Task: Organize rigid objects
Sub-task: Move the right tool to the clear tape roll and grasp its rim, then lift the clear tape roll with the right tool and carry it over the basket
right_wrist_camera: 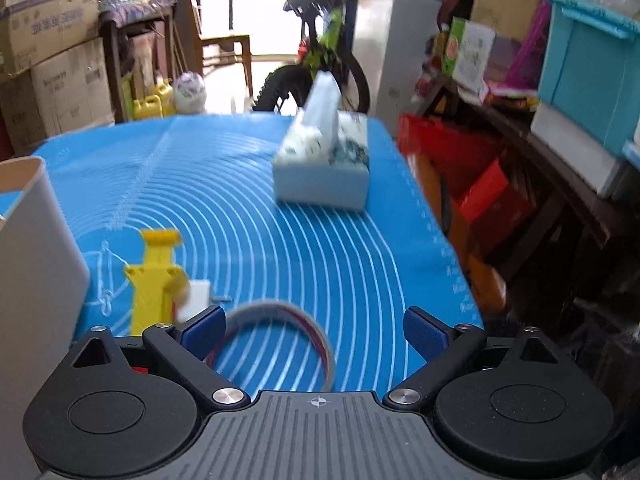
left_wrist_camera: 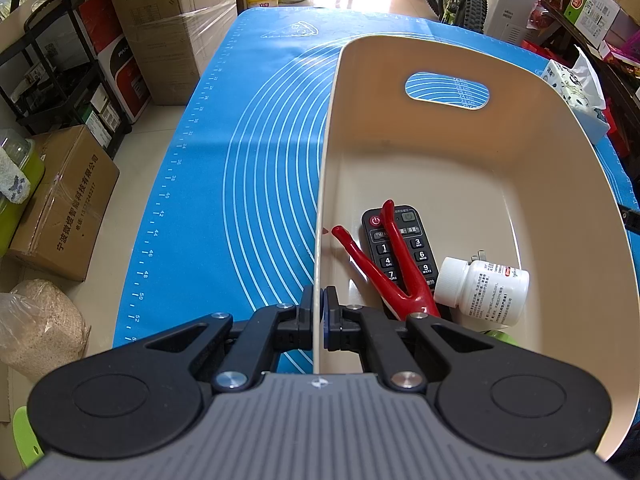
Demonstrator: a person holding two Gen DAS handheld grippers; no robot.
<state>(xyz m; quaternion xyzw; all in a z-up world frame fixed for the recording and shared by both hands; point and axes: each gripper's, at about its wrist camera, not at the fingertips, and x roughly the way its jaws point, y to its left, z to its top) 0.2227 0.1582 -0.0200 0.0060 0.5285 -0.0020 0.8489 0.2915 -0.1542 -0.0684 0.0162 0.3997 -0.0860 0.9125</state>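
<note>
My left claw (left_wrist_camera: 320,312) is right up close, pinched tight on the thin side wall of the cream bin (left_wrist_camera: 500,184). Inside the bin, near that wall: a black remote (left_wrist_camera: 412,240), a red Y-shaped thing (left_wrist_camera: 394,264) lying on top of it, & a white pill bottle (left_wrist_camera: 484,290) on its side just beside them. The bin sits on the blue mat (left_wrist_camera: 248,152).

My right claw (right_wrist_camera: 318,330) is spread wide, w/ nothing in it. A gray band w/ a red stripe (right_wrist_camera: 280,312) lies on the mat between its fingers. A yellow toy piece (right_wrist_camera: 156,276) is to the left, near the bin. A tissue box (right_wrist_camera: 324,168) sits farther back. This view is blurry.
</note>
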